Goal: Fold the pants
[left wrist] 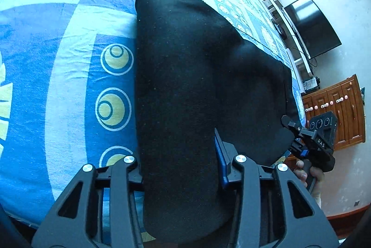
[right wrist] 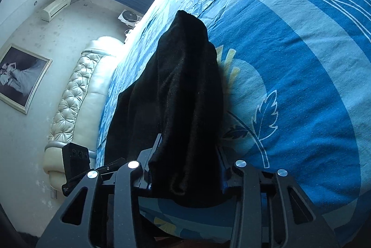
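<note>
The black pants point(left wrist: 185, 67) are held up over the blue patterned bed. My left gripper point(left wrist: 183, 169) is shut on one edge of the pants, and the cloth hides its fingertips. My right gripper point(right wrist: 185, 169) is shut on another edge of the pants point(right wrist: 183, 85), which hang in folds between its fingers. The right gripper also shows in the left wrist view point(left wrist: 310, 143), at the pants' right corner, held by a hand. The left gripper's body shows at the lower left of the right wrist view point(right wrist: 76, 162).
The bed sheet point(left wrist: 69, 62) is blue with circles and leaf patterns point(right wrist: 301, 62). A padded white headboard point(right wrist: 76, 95) is at the bed's end. A TV point(left wrist: 310, 25), white shelves and a wooden cabinet point(left wrist: 336, 113) stand along the wall past the bed.
</note>
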{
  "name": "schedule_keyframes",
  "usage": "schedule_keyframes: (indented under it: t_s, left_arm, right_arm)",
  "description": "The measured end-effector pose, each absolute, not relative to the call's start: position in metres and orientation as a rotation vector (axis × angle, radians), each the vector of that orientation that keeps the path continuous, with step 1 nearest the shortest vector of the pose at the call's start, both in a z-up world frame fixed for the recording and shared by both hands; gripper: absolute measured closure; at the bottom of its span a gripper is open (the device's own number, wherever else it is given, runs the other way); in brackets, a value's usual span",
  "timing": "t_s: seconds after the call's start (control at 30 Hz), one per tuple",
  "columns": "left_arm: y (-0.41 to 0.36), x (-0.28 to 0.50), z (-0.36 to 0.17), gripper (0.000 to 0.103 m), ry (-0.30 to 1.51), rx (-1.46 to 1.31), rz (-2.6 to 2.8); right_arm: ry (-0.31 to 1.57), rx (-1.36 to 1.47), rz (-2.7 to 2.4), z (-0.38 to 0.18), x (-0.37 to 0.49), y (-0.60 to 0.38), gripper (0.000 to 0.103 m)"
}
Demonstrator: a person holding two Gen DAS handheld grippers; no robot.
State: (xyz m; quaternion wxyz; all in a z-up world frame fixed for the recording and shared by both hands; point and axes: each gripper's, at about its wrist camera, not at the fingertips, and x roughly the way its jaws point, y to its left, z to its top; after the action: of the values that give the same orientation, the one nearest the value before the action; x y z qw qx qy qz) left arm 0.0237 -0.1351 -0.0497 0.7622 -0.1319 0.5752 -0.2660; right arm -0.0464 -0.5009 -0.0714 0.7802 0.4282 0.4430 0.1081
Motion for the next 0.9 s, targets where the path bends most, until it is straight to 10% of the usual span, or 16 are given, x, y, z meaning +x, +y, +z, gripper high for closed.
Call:
schedule_keyframes:
  t_s: [0.9]
  left_arm:
    - [0.000,0.016,-0.036,0.061,1.150,-0.288,-0.414]
  right_arm:
    - [1.069,0.889,0.373,-0.088,0.008,-0.364,0.065]
